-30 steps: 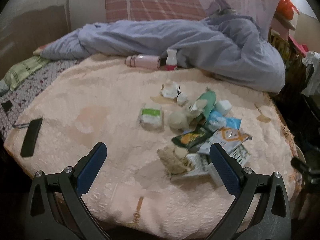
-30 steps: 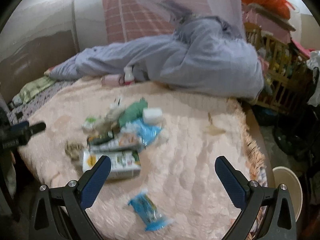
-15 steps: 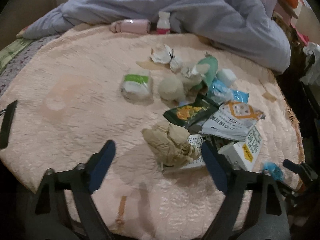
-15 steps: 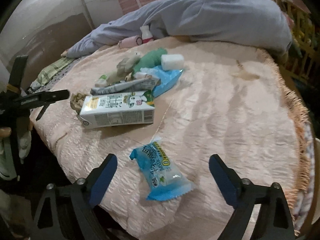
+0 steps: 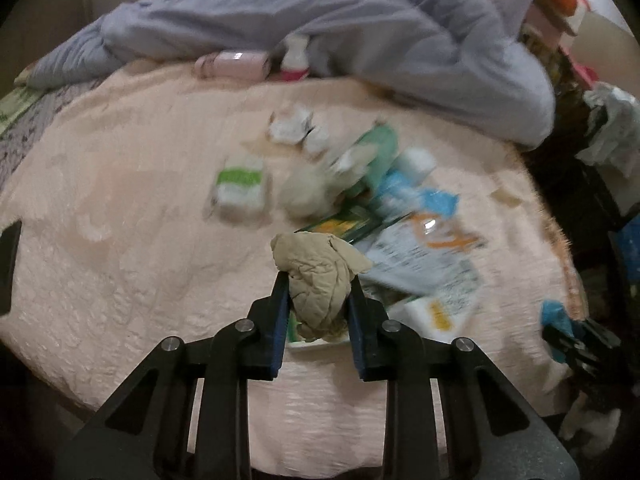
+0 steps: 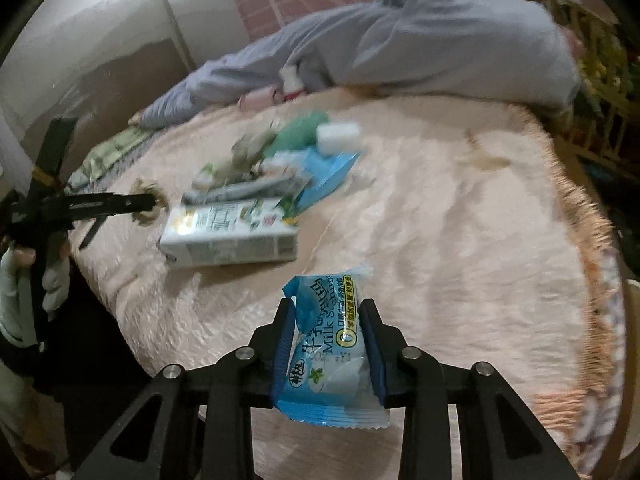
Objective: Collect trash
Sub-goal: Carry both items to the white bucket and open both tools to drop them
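1. Trash is in both grips at once: the left hand-held gripper has just closed its jaws on a crumpled tan paper wad at the near edge of the litter heap, and the right hand-held gripper has just closed on a blue snack packet lying apart from the heap, near the front edge of the bed.
2. Step in hand, as I judge it: the pick-up of these two pieces. Next comes lifting both clear and carrying them to a bin; none can be made out for certain in either view.
3. Much is left: a milk carton, a larger blue wrapper, a white-and-orange packet and more pieces lie in the heap on the pink quilted cover.
4. Writing: the held packet reads "Milk" in Latin letters beside Chinese characters and a round yellow-green badge; the carton's print is too blurred to read.
5. Beyond the heap, a grey-blue quilt lies bunched across the far side.
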`<state>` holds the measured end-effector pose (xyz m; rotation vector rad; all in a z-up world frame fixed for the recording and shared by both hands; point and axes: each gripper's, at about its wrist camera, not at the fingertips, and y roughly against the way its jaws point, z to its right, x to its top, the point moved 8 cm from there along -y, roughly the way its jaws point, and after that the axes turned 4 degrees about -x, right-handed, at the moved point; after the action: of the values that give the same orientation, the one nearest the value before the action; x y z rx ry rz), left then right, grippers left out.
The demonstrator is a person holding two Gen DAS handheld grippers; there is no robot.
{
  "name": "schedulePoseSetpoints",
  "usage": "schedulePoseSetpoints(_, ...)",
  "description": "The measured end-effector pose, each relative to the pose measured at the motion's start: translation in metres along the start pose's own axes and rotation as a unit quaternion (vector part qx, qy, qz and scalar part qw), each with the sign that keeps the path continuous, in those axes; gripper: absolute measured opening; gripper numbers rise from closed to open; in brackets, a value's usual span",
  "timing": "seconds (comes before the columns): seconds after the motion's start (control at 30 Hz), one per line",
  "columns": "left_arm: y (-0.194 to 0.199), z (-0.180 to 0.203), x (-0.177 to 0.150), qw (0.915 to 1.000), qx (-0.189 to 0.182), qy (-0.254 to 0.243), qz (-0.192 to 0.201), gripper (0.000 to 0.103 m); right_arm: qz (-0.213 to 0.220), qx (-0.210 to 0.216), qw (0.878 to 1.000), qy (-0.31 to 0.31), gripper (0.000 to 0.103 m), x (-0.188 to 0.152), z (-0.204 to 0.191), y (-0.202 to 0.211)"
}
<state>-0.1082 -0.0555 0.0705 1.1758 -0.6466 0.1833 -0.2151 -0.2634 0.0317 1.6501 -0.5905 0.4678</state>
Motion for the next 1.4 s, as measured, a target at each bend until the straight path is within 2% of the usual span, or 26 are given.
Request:
schedulePoseSetpoints(0.2,0.021,0.076,0.018,0.9973,-0.052,-0.049,0.016,0.024,0.025,-0.03,0.998,-0.041,0.032,0.005,0.051,0.032)
schedulePoseSetpoints(0.37,0.007,0.159,0.016,0.9903,-0.1,-0.097,-0.002,0.024,0.037,-0.074,0.994,-0.067,0.032,0.0,0.102,0.058)
schedulePoseSetpoints(0.57,-0.021,0.266,-0.003,0.9744,-0.165,-0.148,-0.04,0.024,0.051,-0.139,0.983,-0.112,0.032,-0.011,0.184,0.098)
schedulePoseSetpoints(0.77,-0.055,0.37,-0.02,0.9582,-0.216,-0.175,-0.067,0.024,0.038,-0.199,0.967,-0.152,0.032,-0.027,0.266,0.117)
schedulePoseSetpoints(0.93,-0.083,0.437,-0.031,0.9439,-0.257,-0.187,-0.089,0.025,0.03,-0.223,0.954,-0.197,0.032,-0.047,0.319,0.117)
schedulePoseSetpoints(1.1,-0.112,0.475,-0.038,0.9356,-0.282,-0.185,-0.105,0.032,0.038,-0.218,0.944,-0.246,0.032,-0.065,0.351,0.122)
schedulePoseSetpoints(1.13,-0.116,0.48,-0.039,0.9341,-0.288,-0.181,-0.109,0.038,0.043,-0.213,0.941,-0.258,0.035,-0.068,0.356,0.124)
schedulePoseSetpoints(1.17,-0.121,0.485,-0.04,0.9317,-0.298,-0.173,-0.115,0.046,0.046,-0.21,0.939,-0.268,0.046,-0.068,0.359,0.125)
schedulePoseSetpoints(1.2,-0.123,0.487,-0.04,0.9295,-0.307,-0.164,-0.122,0.049,0.05,-0.209,0.937,-0.277,0.05,-0.069,0.363,0.127)
schedulePoseSetpoints(1.27,-0.127,0.489,-0.041,0.9259,-0.322,-0.144,-0.135,0.053,0.058,-0.209,0.933,-0.287,0.068,-0.07,0.366,0.132)
schedulePoseSetpoints(1.33,-0.126,0.486,-0.042,0.9275,-0.317,-0.145,-0.135,0.053,0.059,-0.208,0.933,-0.287,0.074,-0.07,0.365,0.132)
schedulePoseSetpoints(1.4,-0.125,0.481,-0.041,0.9309,-0.305,-0.152,-0.132,0.053,0.056,-0.206,0.935,-0.283,0.074,-0.069,0.361,0.13)
